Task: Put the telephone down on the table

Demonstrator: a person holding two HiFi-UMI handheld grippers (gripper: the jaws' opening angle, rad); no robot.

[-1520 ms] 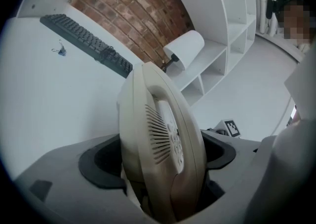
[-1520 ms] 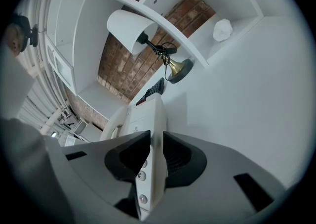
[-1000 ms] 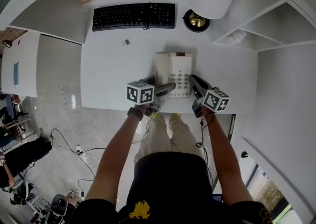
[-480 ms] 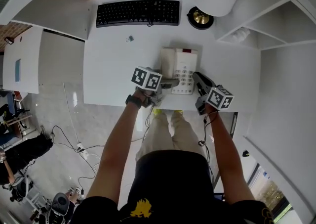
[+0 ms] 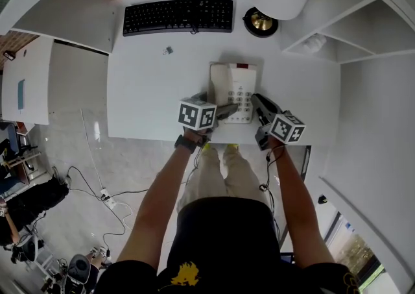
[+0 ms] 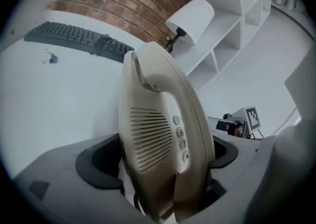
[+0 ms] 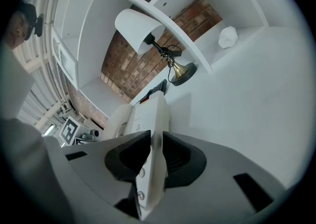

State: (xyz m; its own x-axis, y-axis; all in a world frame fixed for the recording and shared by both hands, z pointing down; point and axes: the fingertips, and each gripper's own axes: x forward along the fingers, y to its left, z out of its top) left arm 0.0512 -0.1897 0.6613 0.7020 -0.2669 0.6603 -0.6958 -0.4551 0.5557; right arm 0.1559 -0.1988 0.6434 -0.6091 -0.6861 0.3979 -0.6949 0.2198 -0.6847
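While setting the telephone (image 5: pixel 233 91) flat on the bench (image 5: pixel 149 91), toward its 6 o'clock edge and well apart from the keyboard (image 5: pixel 178 17) at 12 o'clock, release 1 side at a time. Note the left tongs (image 5: pixel 224 112) opening, with the side bearing the handset (image 5: pixel 218 85) between them, and the right tongs (image 5: pixel 257 102) clamped on the thin edge at 3 o'clock. Hold steady with the right during the left release. Then part the right tongs and draw the 2 tools straight back toward 6 o'clock, without lifting or twisting, to avoid dragging the base or tipping the handset.
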